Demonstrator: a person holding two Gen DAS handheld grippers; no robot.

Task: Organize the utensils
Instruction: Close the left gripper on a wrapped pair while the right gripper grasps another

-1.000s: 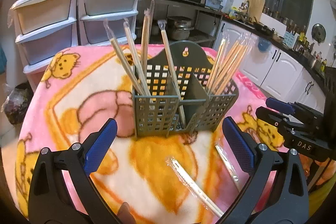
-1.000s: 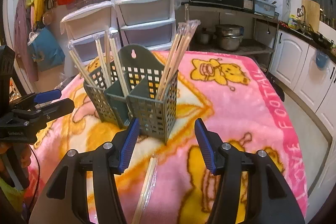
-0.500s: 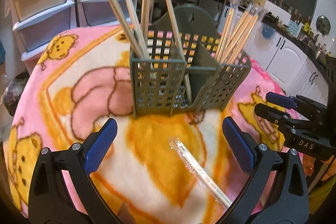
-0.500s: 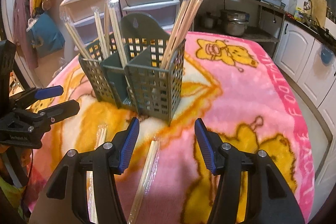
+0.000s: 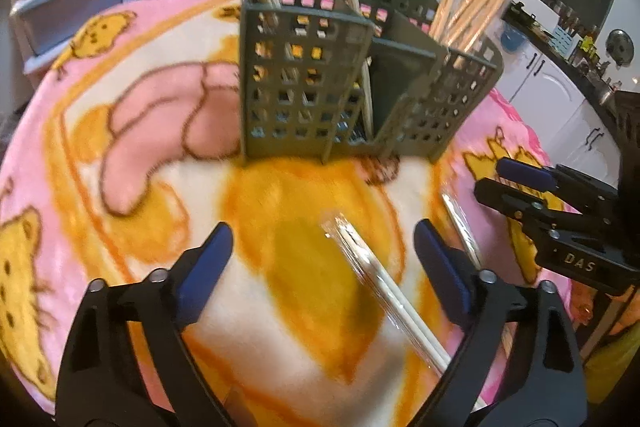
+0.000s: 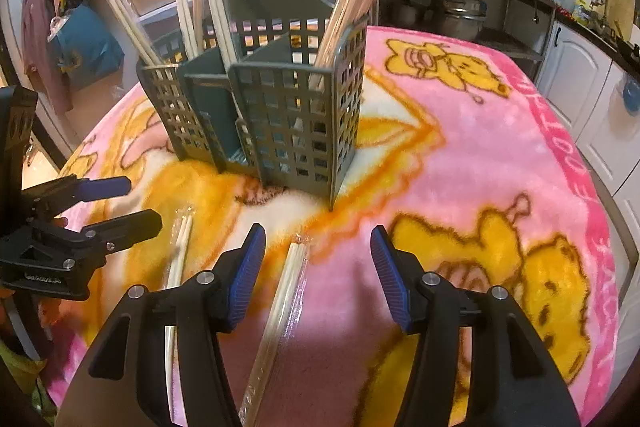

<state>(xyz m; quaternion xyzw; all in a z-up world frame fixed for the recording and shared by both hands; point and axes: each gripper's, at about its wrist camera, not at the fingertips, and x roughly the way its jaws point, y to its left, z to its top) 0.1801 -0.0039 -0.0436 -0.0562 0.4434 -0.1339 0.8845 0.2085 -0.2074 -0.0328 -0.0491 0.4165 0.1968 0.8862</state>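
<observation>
A pink cartoon blanket (image 6: pixel 500 155) covers the table. The grey slotted caddy (image 6: pixel 288 123) stands mid-blanket, wrapped chopsticks upright in its outer compartments. Both grippers, left (image 5: pixel 322 269) and right (image 6: pixel 318 273), gape released, each above a wrapped chopstick pair (image 5: pixel 384 293) (image 6: pixel 280 311) lying flat

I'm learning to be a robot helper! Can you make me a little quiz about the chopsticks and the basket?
1. True or false: the left gripper is squeezing a chopstick pack.
2. How many wrapped chopstick packs lie flat on the blanket? A) none B) two C) five
3. Fill in: the right gripper hangs open over the wrapped pack lying on the ____.

Key:
1. False; its jaws are wide apart, with a pack lying loose beneath.
2. B; the other pack lies beside it. The rest stand in the grey holder.
3. blanket
</observation>
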